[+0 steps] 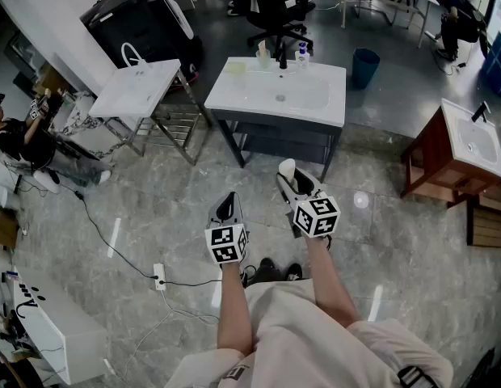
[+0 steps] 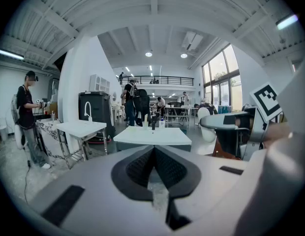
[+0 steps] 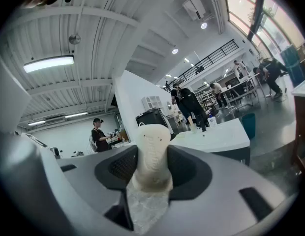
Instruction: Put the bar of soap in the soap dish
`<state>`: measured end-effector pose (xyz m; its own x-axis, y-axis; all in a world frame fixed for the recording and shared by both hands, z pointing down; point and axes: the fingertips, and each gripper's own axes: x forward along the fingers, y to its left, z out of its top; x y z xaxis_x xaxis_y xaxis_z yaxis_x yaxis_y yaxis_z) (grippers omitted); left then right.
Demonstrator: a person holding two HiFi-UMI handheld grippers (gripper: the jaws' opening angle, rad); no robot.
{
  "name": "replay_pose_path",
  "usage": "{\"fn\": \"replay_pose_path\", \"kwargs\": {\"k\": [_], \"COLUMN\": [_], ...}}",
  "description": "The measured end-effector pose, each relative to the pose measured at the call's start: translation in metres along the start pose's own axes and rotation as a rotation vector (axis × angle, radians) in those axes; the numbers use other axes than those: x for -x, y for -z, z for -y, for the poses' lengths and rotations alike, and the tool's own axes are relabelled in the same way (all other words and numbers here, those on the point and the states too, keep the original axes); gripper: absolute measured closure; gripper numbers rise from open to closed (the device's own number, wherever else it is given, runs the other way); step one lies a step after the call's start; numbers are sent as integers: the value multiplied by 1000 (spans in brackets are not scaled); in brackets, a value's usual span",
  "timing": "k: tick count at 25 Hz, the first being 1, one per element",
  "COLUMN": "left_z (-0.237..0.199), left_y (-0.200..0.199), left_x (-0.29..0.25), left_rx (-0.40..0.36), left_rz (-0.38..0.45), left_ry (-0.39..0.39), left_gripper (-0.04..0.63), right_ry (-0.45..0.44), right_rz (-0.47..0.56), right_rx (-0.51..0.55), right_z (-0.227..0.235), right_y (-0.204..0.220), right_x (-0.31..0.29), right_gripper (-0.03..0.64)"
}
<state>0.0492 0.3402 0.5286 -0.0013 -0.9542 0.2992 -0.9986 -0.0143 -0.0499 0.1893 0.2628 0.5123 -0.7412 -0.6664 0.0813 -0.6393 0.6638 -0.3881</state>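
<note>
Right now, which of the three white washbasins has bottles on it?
The middle white washbasin on the dark grey cabinet; the metal-framed left one and wood-mounted right one carry none.

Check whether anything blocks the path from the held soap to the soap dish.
Nothing visible does: the right claw grips the bar of soap, and only bare floor separates it from the soap dish on the vanity.

Both forearms (image 1: 231,301) reach forward. The left gripper (image 1: 228,206) points to 12 o'clock, its jaws together with nothing between. The right gripper (image 1: 292,183) points to 11 o'clock and clamps the bar of soap (image 1: 287,168).
</note>
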Motion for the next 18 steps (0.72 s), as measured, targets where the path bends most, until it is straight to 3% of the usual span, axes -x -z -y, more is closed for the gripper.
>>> {"fn": "replay_pose_path", "kwargs": {"k": [18], "left_z": [15], "left_y": [-10], "left_x": [18], "left_rx": [13], "left_rz": [55], "left_ry": [7], "left_gripper": [589], "right_ry": [-56], "right_rz": [17], "right_rx": [-11], "right_z": [-7], "right_y": [-9], "right_x": [18], "right_gripper": [423]}}
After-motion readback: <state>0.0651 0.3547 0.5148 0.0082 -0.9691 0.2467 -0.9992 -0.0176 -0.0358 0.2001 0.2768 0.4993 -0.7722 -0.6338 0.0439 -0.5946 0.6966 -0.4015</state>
